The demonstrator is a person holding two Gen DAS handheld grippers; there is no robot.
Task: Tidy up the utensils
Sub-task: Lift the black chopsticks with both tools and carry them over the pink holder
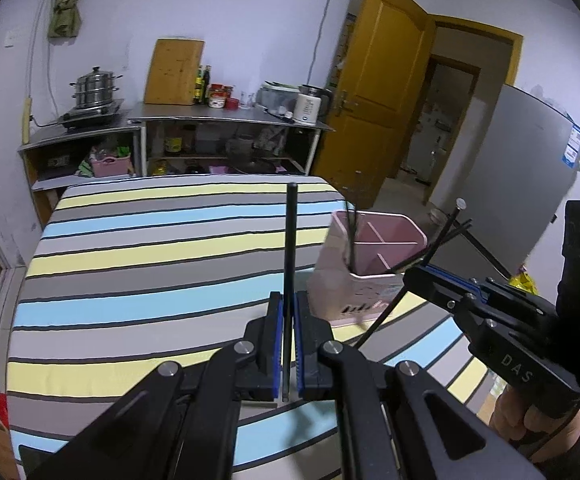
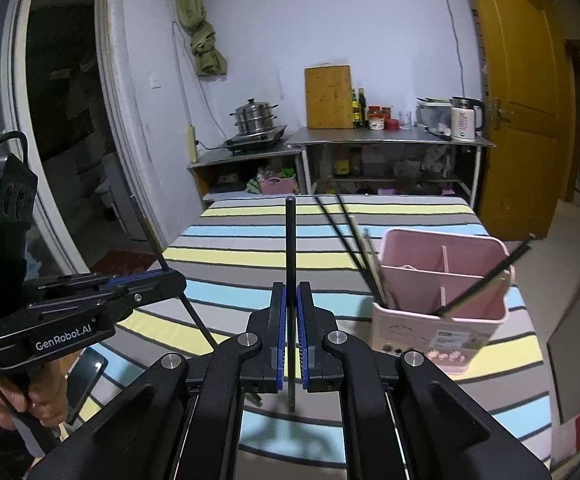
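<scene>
Chopsticks stand upright, one clenched in each tool; the pink holder (image 2: 442, 280) sits ahead-right of the right tool (image 2: 290, 316), nearer than the left tool (image 1: 288, 320)

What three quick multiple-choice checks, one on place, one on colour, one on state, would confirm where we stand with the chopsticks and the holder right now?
1. Where does the utensil holder stand?
A. on the striped table
B. on the steel counter
C. on the floor

2. What colour is the holder?
A. blue
B. pink
C. white

3. What is the left gripper doing?
A. open over the holder
B. shut on nothing
C. shut on a black chopstick

Answers: 1 A, its base rests on the striped cloth in both views. 2 B, its walls and dividers are pink. 3 C, the blue pads pinch a black stick that points upward; the right gripper grips its own chopstick the same way.
</scene>
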